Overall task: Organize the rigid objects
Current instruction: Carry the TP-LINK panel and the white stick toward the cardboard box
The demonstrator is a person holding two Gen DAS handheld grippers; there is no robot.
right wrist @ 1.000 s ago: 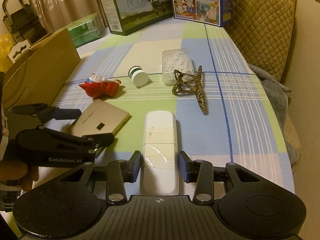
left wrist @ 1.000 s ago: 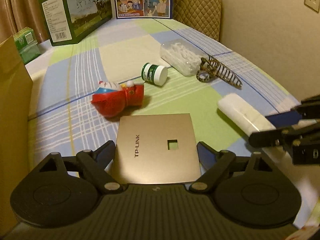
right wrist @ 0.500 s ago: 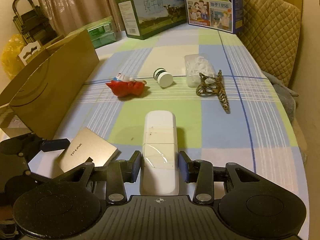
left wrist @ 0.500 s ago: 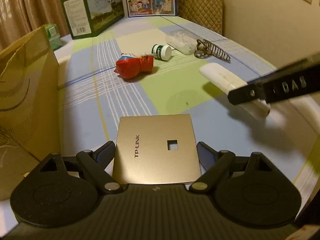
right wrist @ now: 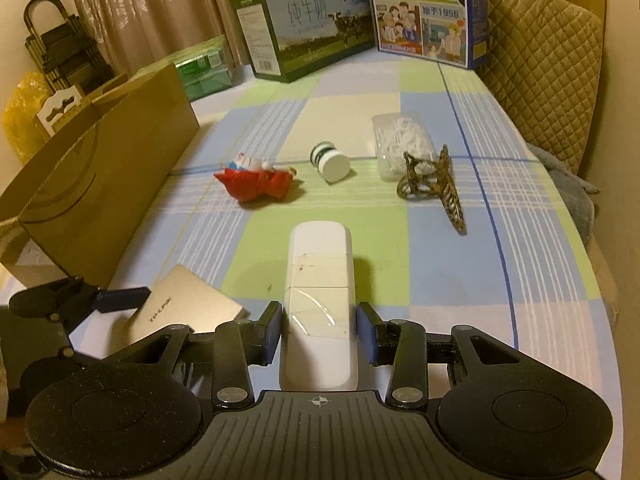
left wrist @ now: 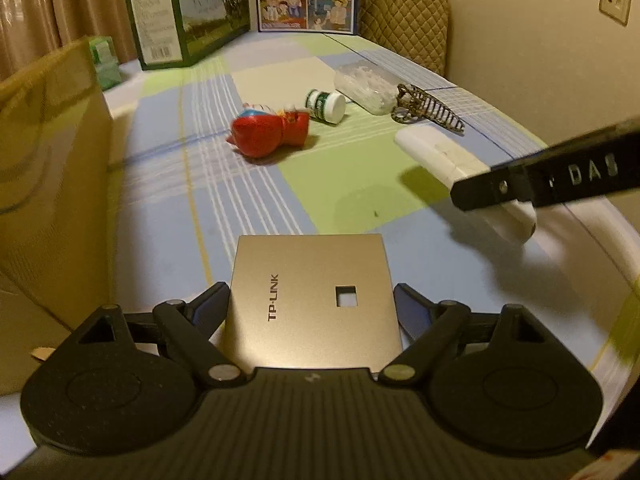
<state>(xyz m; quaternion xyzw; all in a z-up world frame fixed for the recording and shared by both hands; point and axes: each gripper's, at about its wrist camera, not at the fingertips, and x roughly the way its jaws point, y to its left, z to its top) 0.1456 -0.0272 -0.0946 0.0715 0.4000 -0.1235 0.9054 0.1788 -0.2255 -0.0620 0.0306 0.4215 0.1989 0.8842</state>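
Rigid objects are mid-sort: the left claw [left wrist: 312, 304] clamps a gold TP-Link panel [left wrist: 310, 304], the right claw [right wrist: 318, 330] a white device [right wrist: 320, 308], both above the counter [right wrist: 460, 280]. Next, judging by position, each needs carrying to the brown paper bag [right wrist: 100, 184].

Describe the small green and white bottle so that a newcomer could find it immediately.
Start at the checked cloth and find the row of loose things across its middle. The bottle lies on its side between the red toy figure and the clear box of white sticks. Only it is round, with a green banded body and a plain white cap facing the camera.
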